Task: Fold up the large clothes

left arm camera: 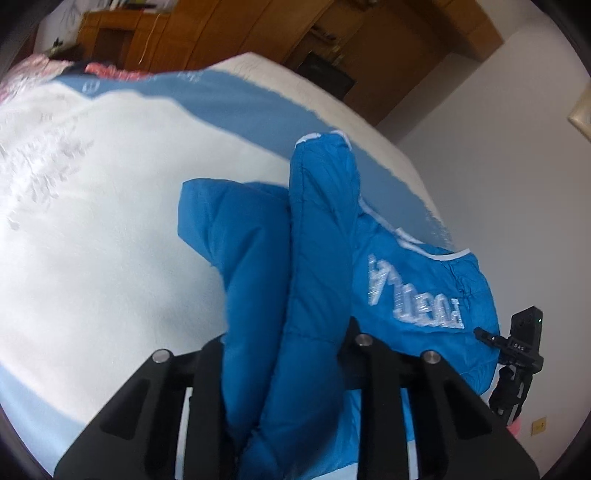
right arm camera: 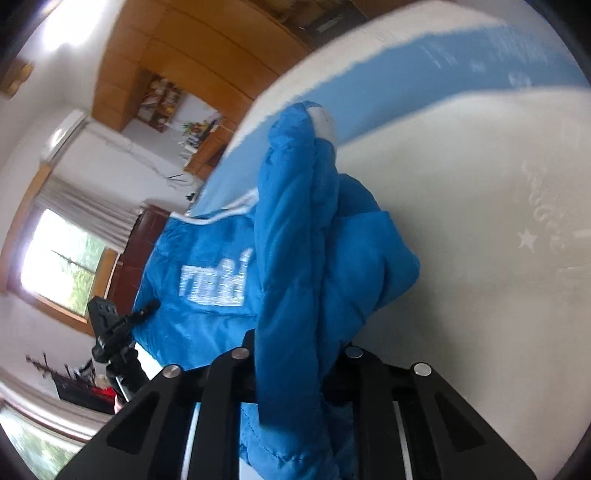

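Note:
A bright blue padded jacket (left arm camera: 317,266) with white lettering and white trim lies on a bed. My left gripper (left arm camera: 286,354) is shut on a thick bunched fold of the jacket, which fills the gap between the black fingers and hides their tips. In the right wrist view the same jacket (right arm camera: 303,258) rises in a bunched fold between the fingers. My right gripper (right arm camera: 295,365) is shut on that fold. The other gripper's black body shows at the jacket's edge in each view (left arm camera: 517,354) (right arm camera: 110,332).
The bed (left arm camera: 92,240) has a white cover with a light blue border (left arm camera: 251,110). Wooden wardrobes (left arm camera: 221,29) stand behind it. A white wall (left arm camera: 498,147) is on one side. A curtained window (right arm camera: 62,262) and dark cabinet (right arm camera: 133,243) show in the right wrist view.

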